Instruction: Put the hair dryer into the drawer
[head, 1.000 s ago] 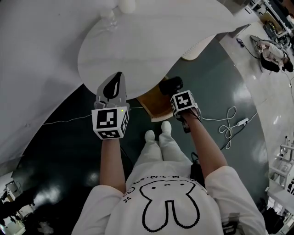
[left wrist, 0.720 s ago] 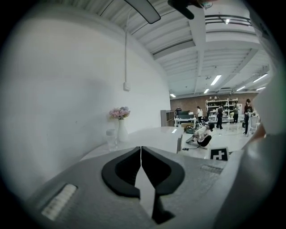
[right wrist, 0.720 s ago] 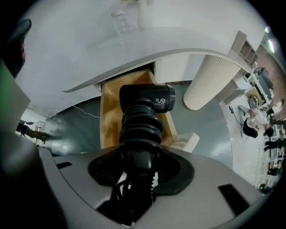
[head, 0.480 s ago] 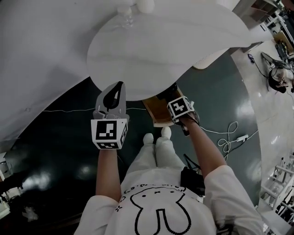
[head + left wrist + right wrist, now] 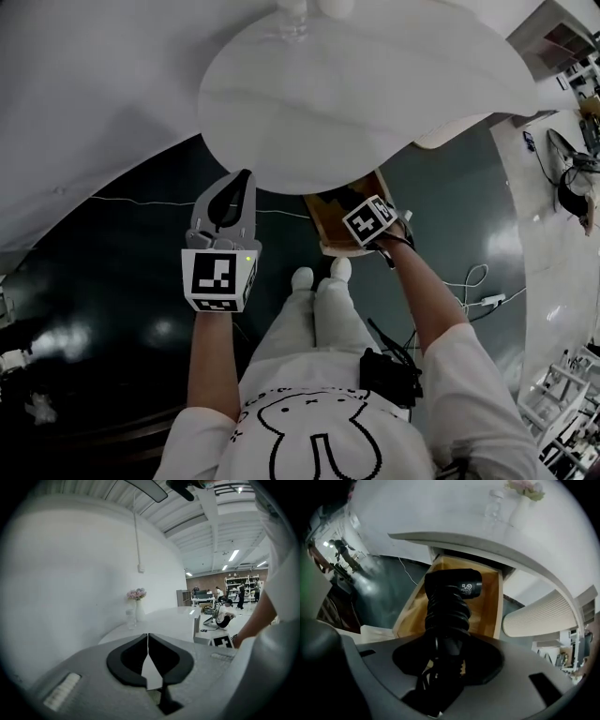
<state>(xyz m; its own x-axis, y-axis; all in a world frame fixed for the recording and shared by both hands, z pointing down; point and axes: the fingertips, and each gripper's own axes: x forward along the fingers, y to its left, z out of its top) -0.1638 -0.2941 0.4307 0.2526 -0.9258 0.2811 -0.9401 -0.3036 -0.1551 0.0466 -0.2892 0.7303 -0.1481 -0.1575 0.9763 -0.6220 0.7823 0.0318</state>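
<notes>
**Hair dryer over the open drawer**

Grasping the black hair dryer point(image 5: 450, 599) in the right claw point(image 5: 449, 657), clamped on its near end, with what looks like cord wound in coils round the body. Pointing steeply down, the dryer's labelled far end hanging over the inside of the wooden drawer point(image 5: 498, 603); impossible to tell whether touching the bottom. Standing open toward the person, that drawer, under the near edge of the white rounded desk point(image 5: 356, 94).

In the head view, only the marker cube point(image 5: 367, 220) of that claw on show, at the drawer's near right corner.

Holding the left claw point(image 5: 148, 641) clenched on nothing, tips pressed together, aimed nearly level across the desk top, left of the drawer and apart from it.

Far on the desk: a white vase point(image 5: 139, 612) of flowers point(image 5: 136, 594), and just left of it a clear glass point(image 5: 130, 619).

Standing on a dark glossy floor point(image 5: 112, 281), white shoes point(image 5: 319, 275) just on the near side of the drawer. To the right, a looped white cable point(image 5: 466, 278) on the floor.
</notes>
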